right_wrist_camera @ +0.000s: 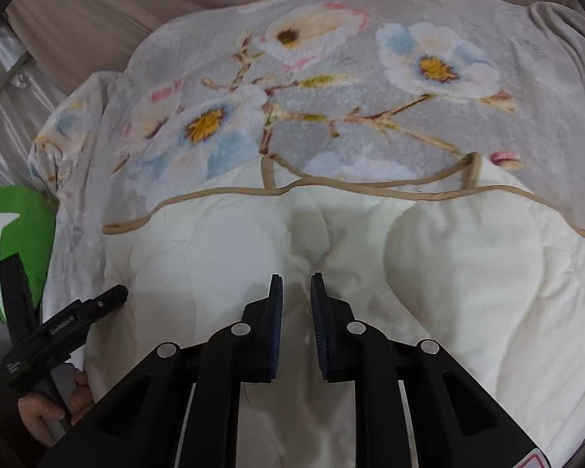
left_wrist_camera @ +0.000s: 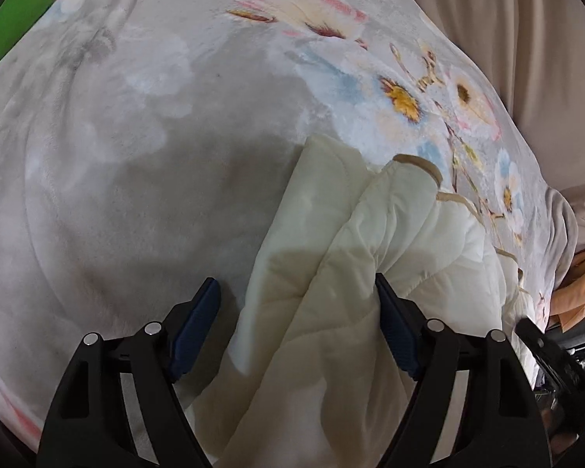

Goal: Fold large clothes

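A cream quilted garment [left_wrist_camera: 331, 273] with tan trim lies bunched on a grey floral blanket [left_wrist_camera: 156, 117]. My left gripper [left_wrist_camera: 297, 298] is open, its jaws wide on either side of a fold of the garment. In the right wrist view the garment [right_wrist_camera: 468, 273] spreads across the lower half, its tan-trimmed edge [right_wrist_camera: 331, 191] toward the blanket [right_wrist_camera: 331, 78]. My right gripper [right_wrist_camera: 296, 292] has its jaws close together, pinching a pucker of the cream fabric. The left gripper's body [right_wrist_camera: 66, 327] and the hand holding it show at the lower left.
A green object [right_wrist_camera: 15, 241] lies at the left edge of the blanket, also visible in the left wrist view [left_wrist_camera: 19, 11]. Beige fabric [left_wrist_camera: 526, 39] lies beyond the blanket. An orange cloth [left_wrist_camera: 581, 284] sits at the right edge.
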Demonstrator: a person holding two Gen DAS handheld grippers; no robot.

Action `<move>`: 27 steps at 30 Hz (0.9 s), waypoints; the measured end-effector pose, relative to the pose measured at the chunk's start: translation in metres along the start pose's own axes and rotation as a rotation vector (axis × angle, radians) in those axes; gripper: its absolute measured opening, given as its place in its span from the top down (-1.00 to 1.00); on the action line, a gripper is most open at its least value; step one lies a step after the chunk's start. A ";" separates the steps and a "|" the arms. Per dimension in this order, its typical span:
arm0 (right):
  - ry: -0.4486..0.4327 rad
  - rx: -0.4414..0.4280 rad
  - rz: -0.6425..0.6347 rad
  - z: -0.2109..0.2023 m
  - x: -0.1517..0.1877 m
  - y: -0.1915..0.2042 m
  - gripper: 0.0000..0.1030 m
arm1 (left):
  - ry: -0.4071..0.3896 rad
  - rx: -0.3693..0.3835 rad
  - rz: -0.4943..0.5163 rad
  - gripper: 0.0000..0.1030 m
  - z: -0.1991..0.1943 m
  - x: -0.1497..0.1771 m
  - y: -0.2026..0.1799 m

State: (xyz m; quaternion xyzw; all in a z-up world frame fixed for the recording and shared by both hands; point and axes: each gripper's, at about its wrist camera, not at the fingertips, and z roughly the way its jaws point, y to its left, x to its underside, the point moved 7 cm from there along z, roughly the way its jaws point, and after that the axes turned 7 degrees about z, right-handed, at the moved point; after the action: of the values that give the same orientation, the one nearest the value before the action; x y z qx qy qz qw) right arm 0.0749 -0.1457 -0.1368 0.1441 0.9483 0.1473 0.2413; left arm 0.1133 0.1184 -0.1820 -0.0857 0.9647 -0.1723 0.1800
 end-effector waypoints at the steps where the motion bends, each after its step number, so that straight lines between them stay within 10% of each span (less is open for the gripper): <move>1: 0.006 0.001 0.026 -0.006 0.007 -0.010 0.66 | 0.003 0.002 0.001 -0.45 -0.003 0.002 -0.001; 5: 0.159 0.017 0.047 0.028 0.040 -0.023 0.66 | -0.002 -0.010 0.048 -0.45 -0.014 0.011 -0.009; 27: 0.091 0.020 -0.083 -0.016 0.060 -0.001 0.69 | -0.040 -0.178 0.219 -0.62 -0.045 0.040 -0.046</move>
State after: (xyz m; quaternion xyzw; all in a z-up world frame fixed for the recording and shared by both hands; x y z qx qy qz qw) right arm 0.0156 -0.1296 -0.1486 0.1002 0.9649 0.1341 0.2024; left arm 0.0643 0.0807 -0.1384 0.0010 0.9759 -0.0634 0.2087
